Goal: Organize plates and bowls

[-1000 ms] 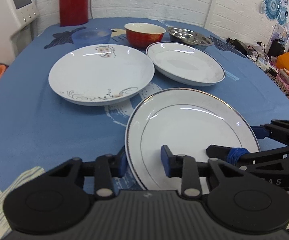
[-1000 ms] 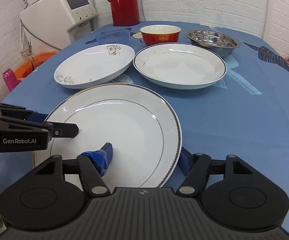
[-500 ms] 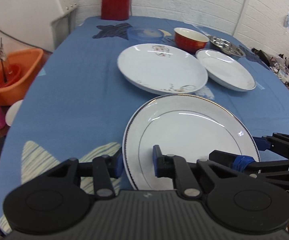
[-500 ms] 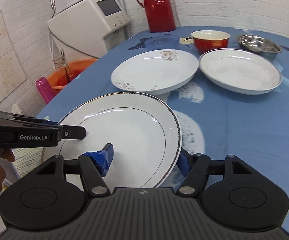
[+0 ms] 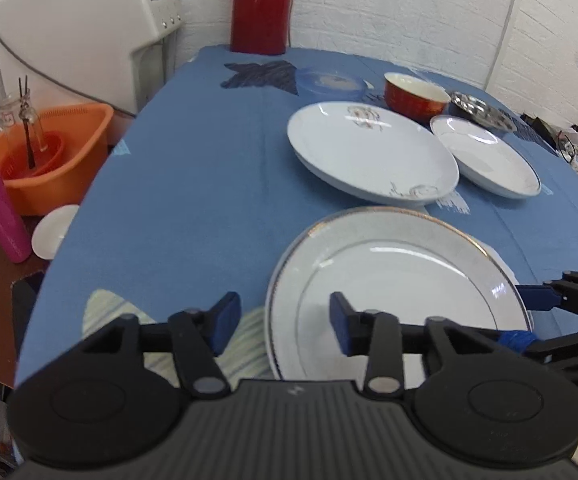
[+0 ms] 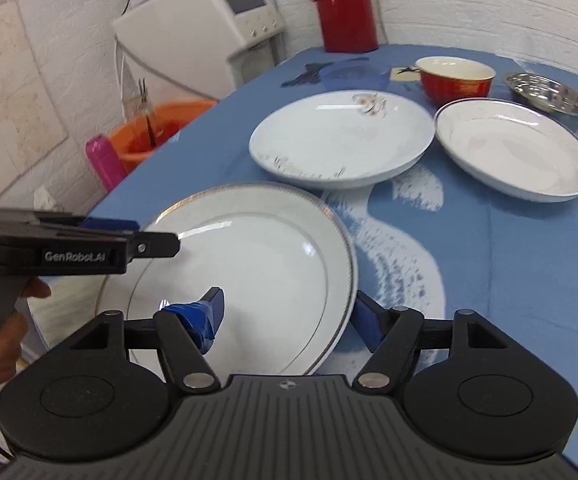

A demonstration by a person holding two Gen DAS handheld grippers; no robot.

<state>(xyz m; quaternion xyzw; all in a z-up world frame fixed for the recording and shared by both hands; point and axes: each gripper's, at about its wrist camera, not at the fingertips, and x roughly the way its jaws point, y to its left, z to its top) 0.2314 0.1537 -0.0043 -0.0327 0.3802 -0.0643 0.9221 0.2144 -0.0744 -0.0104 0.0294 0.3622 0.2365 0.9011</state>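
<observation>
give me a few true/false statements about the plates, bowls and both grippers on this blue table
1. The gold-rimmed plate sits between the right gripper's fingers. True.
2. The red bowl is stacked on the flower-patterned plate. False: it stands on the tablecloth behind that plate.
3. The left gripper straddles the gold-rimmed plate's left edge. True.
4. The steel bowl is upside down. False: it sits open side up.
5. The red thermos lies on its side. False: it stands upright at the table's far end.
</observation>
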